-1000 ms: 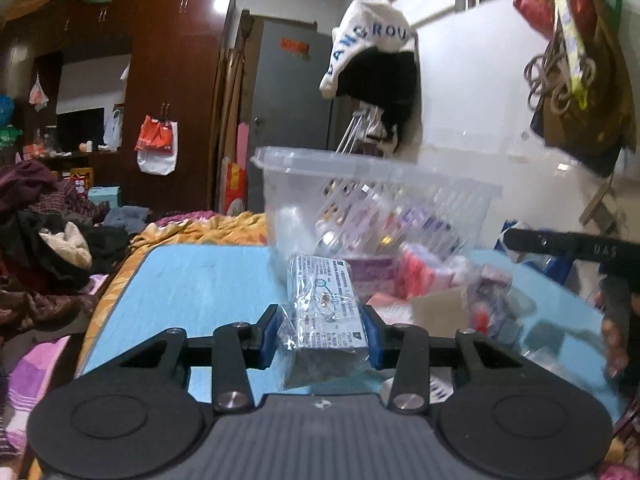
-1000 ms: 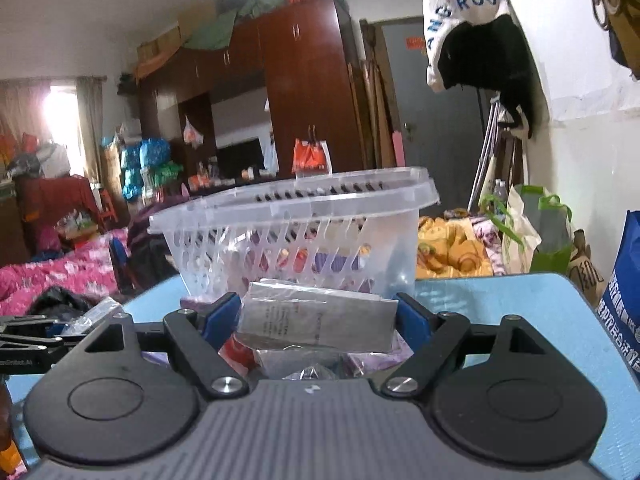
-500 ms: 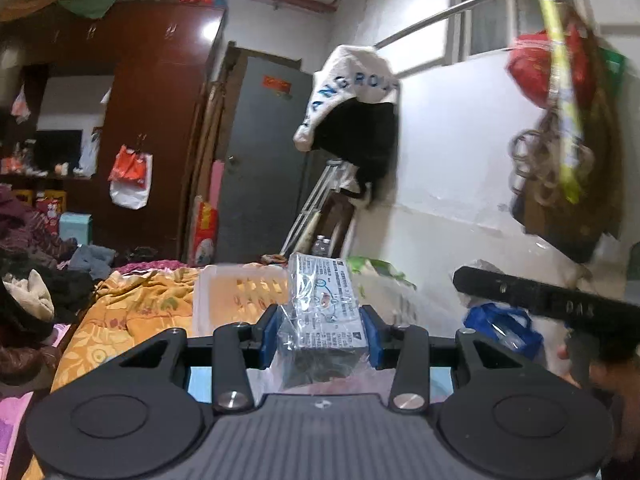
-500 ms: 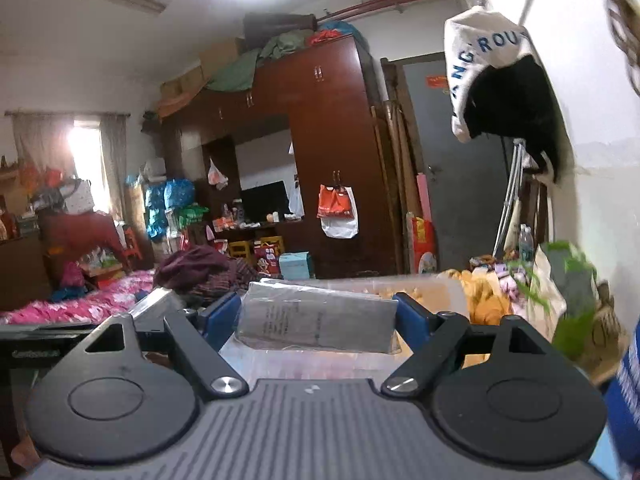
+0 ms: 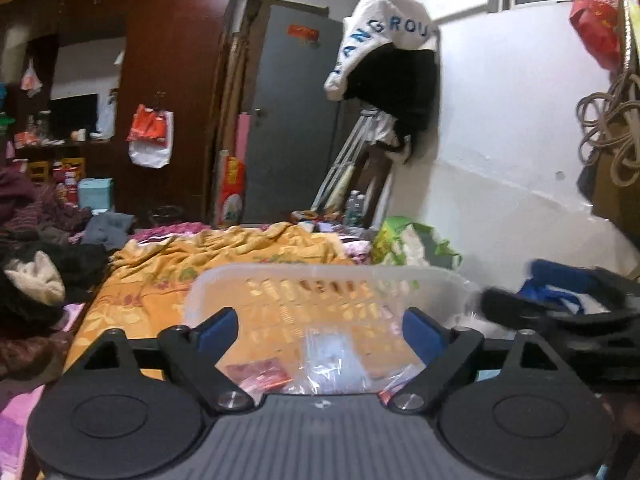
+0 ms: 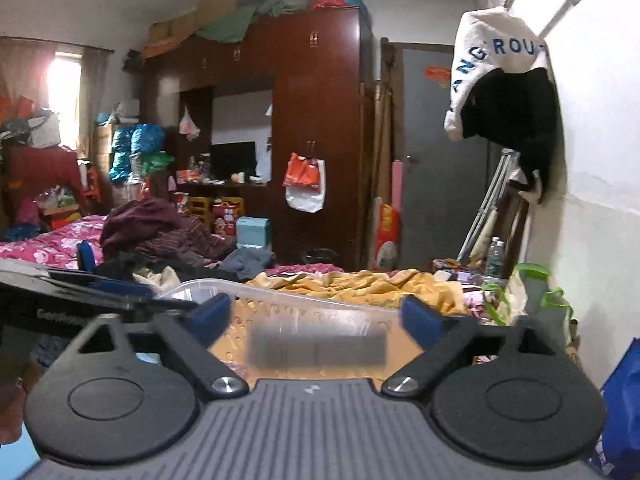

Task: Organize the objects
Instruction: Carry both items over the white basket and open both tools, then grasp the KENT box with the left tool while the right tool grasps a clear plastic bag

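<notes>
Both grippers had released since half a second earlier: left gripper point(image 5: 320, 326) and right gripper point(image 6: 316, 318) jaws stood apart. Clear packet point(image 5: 334, 364) and grey packet point(image 6: 318, 346), blurred, were over the basket point(image 5: 320, 276).

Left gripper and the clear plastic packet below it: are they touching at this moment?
Apart. The left wrist view shows the left gripper open, its blue pads wide of the clear packet, which lies inside the basket.
</notes>
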The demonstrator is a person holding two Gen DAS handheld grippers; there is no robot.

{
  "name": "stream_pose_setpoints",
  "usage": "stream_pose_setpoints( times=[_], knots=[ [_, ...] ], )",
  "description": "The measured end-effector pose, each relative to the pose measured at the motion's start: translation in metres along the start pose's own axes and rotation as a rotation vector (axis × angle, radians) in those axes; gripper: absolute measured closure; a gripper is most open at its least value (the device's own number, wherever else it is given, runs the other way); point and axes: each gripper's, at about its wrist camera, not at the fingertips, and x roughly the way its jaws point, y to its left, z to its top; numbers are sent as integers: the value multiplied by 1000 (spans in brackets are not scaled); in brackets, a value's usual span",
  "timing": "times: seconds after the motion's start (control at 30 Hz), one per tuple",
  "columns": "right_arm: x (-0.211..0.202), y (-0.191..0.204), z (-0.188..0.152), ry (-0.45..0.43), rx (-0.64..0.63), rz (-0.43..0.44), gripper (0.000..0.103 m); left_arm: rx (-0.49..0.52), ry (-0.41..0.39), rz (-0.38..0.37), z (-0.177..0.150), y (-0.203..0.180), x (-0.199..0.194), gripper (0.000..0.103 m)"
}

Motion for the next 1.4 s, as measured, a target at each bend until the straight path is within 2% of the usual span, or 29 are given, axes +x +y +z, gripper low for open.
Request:
stream_pose_setpoints(
  times=[0.07, 0.17, 0.2, 0.3, 0.4, 0.53, 0.63, 0.73, 0.8, 0.87, 0.93, 1.2, 1.33, 1.37, 1.4],
  knots=[
    [-18, -2, -3, 6, 40, 44, 0, 18, -35, 28, -7, 4, -23, 12],
    [-53, -7, -20, 106, 122, 118, 0, 42, -62, 2, -34, 8, -64, 12],
    [-63, -7, -29, 143, 123, 120, 0, 52, -54, -3, -47, 7, -76, 12],
    [-99, 0, -71, 184, 69, 101, 0, 72, -52, -12, -91, 6, -106, 11],
    [-126, 10, -115, 184, 63, 93, 0, 41, -47, -70, -128, 6, -125, 11],
    [-144, 27, -154, 146, 118, 182, 0, 42, -45, -119, -158, -2, -137, 11],
    [-141, 37, -163, 131, 82, 220, 1, 29, -63, -118, -174, -6, -141, 11],
    [-130, 48, -171, 195, 42, 252, 11, 27, -34, -129, -181, -5, -132, 11],
    [-129, 54, -175, 183, 6, 230, 15, 35, -11, -123, -187, -5, -128, 12],
    [-131, 58, -177, 179, -6, 232, 30, 34, 9, -124, -192, -8, -123, 12],
    [-131, 59, -177, 176, -21, 214, 56, 42, 21, -128, -196, -12, -121, 12],
    [-136, 30, -172, 149, 51, 186, 55, 97, 31, -113, -203, -30, -117, 11],
    [-141, 20, -169, 124, 76, 173, 55, 151, 32, -28, -207, -42, -111, 13],
    [-142, 19, -168, 120, 77, 170, 55, 157, 29, -13, -207, -43, -111, 17],
    [-141, 18, -168, 116, 79, 168, 55, 165, 32, 4, -207, -45, -111, 28]
  ],
)
